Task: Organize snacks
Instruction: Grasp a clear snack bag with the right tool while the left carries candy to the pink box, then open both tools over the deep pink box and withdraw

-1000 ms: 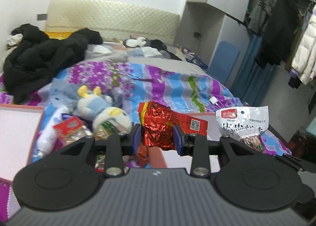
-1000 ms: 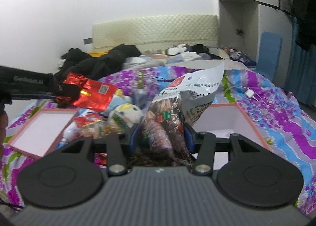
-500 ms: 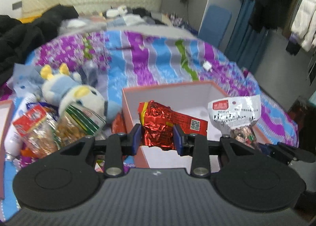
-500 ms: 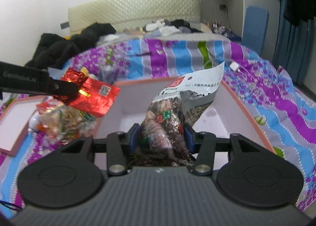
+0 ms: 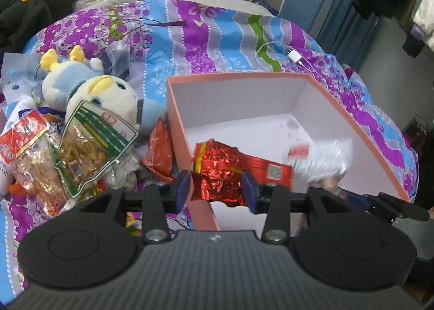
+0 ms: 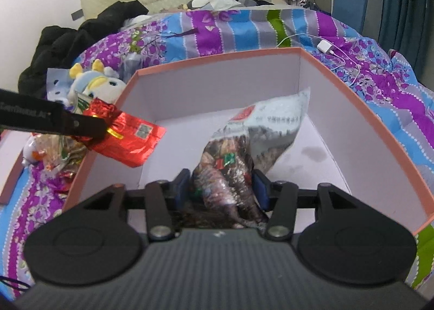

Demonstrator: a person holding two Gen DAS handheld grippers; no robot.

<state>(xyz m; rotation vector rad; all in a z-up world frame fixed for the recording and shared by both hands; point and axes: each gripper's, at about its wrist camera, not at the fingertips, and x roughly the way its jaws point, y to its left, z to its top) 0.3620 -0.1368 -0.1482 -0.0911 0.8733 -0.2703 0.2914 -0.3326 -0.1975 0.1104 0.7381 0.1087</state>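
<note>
Over box (image 5: pixel 355 131), crinkled red packet (image 5: pixel 230 171), seemingly foil.

Left tongs (image 5: pixel 217 186), jaws opening, red foil snack packet (image 5: pixel 230 171) between the blue pads; a slim gap shows on the left side. Packet hangs over the near-left corner of the pink box (image 5: pixel 179 125), white inside, sitting on a purple-blue floral bedspread (image 5: pixel 217 28). A white-and-clear snack bag (image 5: pixel 320 158), blurred, sits just right of the red packet inside the box. Right tongs' black tip (image 5: pixel 393 204) shows at the box's near-right edge. Left of the box: plush toy (image 5: pixel 95 87), green-labelled snack bag (image 5: pixel 89 144), red-labelled snack bag (image 5: pixel 29 152), orange-red packet (image 5: pixel 160 152) touching the box wall. White charger and cable (image 5: pixel 294 56) beyond the box.
</note>
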